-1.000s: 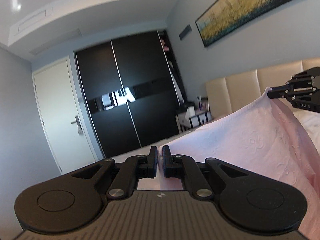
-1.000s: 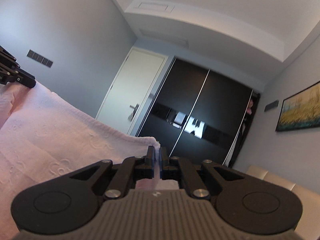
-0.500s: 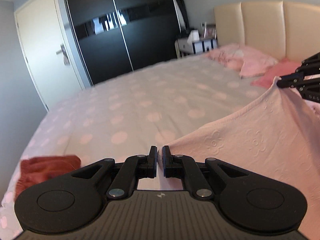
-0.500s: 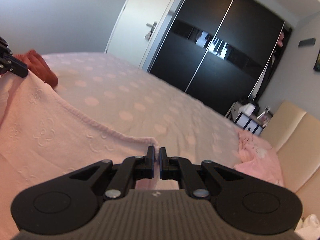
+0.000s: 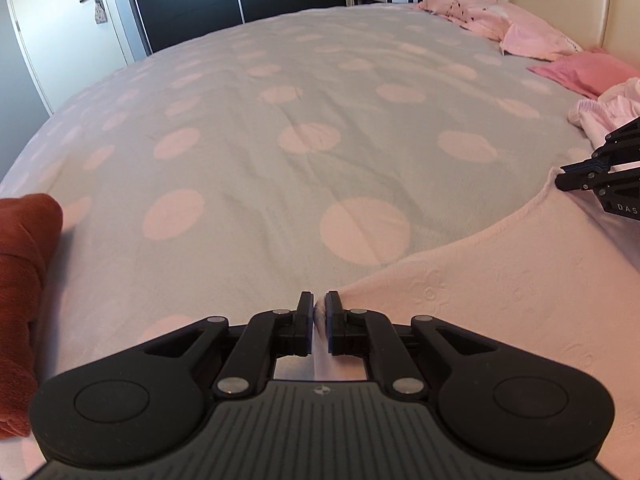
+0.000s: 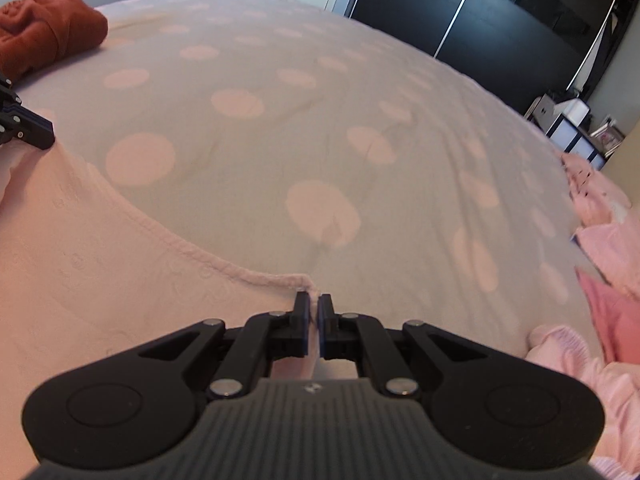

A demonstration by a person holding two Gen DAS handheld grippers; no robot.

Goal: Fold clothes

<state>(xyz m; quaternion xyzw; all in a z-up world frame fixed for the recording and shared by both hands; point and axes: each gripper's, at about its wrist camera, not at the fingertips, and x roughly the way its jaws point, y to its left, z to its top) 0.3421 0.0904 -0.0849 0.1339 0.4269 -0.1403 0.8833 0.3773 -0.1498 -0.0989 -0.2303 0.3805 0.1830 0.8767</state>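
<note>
A pale pink embossed cloth [image 5: 500, 292] hangs stretched between my two grippers just above the bed. My left gripper [image 5: 319, 312] is shut on its left corner. My right gripper [image 6: 314, 312] is shut on its right corner; it also shows at the right edge of the left wrist view [image 5: 600, 176]. The cloth fills the left of the right wrist view [image 6: 80, 248], where the left gripper [image 6: 28, 132] shows at the left edge. The cloth's top edge sags in a curve between the grippers.
The bed [image 5: 280, 92] has a grey cover with pink dots. A rust-red folded garment [image 5: 20, 280] lies at the left, also in the right wrist view [image 6: 44, 28]. Pink pillows and clothes [image 5: 532, 40] lie by the headboard. Black wardrobe [image 6: 500, 8] and white door [image 5: 68, 12] stand beyond.
Both grippers have come down from pointing at the ceiling and wardrobe to pointing at the bed. The pink cloth came down with them, still gripped at both corners.
</note>
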